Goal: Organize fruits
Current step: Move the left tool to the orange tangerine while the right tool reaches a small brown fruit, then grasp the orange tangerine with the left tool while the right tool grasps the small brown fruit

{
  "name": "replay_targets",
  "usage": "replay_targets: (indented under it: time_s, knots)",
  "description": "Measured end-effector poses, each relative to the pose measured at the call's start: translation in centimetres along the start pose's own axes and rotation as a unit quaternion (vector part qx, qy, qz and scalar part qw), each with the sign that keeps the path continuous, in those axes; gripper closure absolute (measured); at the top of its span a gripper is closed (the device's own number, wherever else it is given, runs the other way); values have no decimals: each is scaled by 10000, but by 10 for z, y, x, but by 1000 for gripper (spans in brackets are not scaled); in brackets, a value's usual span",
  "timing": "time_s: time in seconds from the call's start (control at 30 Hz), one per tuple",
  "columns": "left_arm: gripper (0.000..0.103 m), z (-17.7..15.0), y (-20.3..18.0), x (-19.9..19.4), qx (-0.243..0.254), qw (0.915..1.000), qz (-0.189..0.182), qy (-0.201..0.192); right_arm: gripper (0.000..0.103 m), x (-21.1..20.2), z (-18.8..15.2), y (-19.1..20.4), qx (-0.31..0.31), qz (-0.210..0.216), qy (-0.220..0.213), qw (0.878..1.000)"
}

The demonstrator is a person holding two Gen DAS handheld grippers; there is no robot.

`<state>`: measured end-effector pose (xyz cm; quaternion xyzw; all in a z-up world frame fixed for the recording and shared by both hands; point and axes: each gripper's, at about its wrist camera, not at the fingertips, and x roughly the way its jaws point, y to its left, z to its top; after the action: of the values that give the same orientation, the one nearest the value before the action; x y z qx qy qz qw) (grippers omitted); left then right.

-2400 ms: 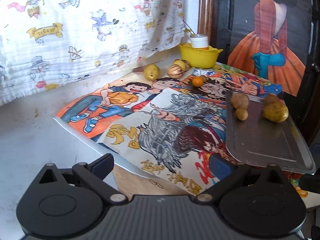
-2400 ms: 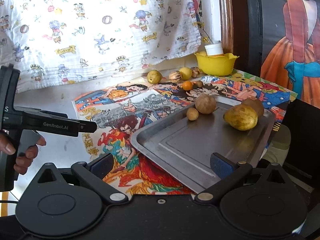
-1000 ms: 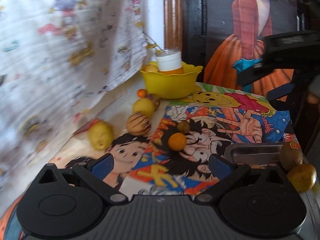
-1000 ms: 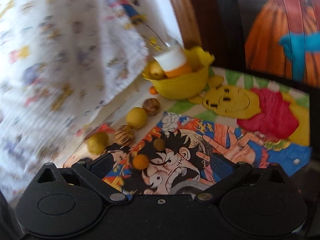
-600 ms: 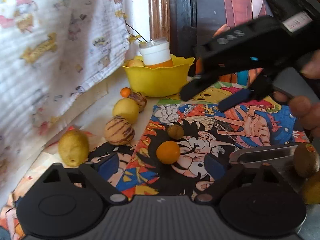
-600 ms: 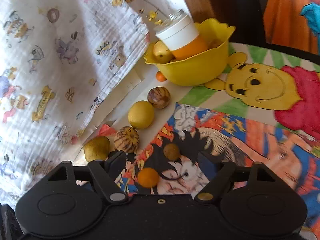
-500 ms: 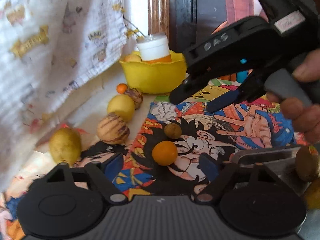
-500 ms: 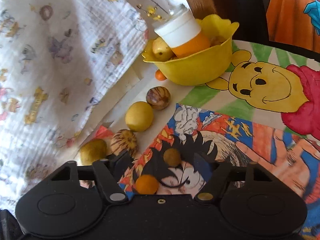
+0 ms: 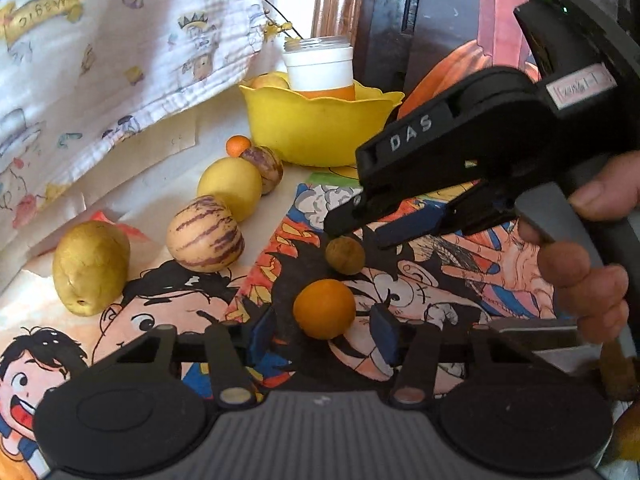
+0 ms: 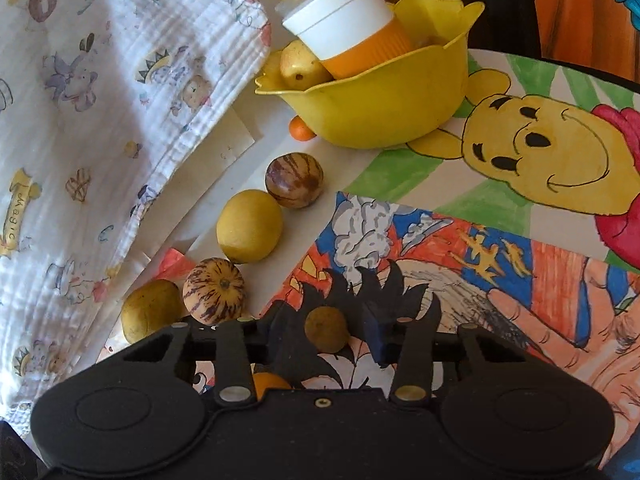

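Grasp step, both tools at once: each gripper is closing round one small fruit on the cartoon-printed mat, for carrying off and sorting.

Left gripper: jaws have just been closing, now part-way in, blue pads either side of the orange fruit. A sliver of gap shows on each side; pads not yet pressing. Fruit sits on the mat, dead centre between them.

Right gripper: jaws have also just been closing. Small brown fruit lies between the pads, right pad close but apart, left side in shadow; no clamp visible. From the left wrist camera its fingers come in from 3 o'clock, tips over that brown fruit, at 12 o'clock of the orange one.

Outward, toward 10 o'clock: striped fruit, yellow round fruit, then the yellow bowl at 12 with a cup in it.

Next move, as I judge: finish closing gently, both fruits being round and likely to roll, then lift straight up.
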<state>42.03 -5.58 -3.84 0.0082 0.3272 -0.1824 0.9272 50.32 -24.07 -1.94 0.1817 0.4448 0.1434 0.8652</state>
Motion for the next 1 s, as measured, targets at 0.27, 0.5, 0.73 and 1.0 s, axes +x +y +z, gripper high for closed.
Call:
replay_targets:
  time_s: [0.27, 0.5, 0.73, 1.0]
  knots:
    - [62, 4, 0, 7, -172, 9998, -53, 17, 66, 14, 3, -3, 19, -94, 130, 9999]
    - [66, 4, 3, 8, -367, 9993, -94, 18, 73, 17, 3, -1, 10, -51, 151, 9999]
    - [66, 1, 2, 2, -541, 9985, 104, 4, 76, 16, 0, -1, 86, -21, 114, 9999]
    - [66, -4, 6, -11, -709, 9974, 136, 77, 76, -6, -12, 4, -23, 39, 67, 10000]
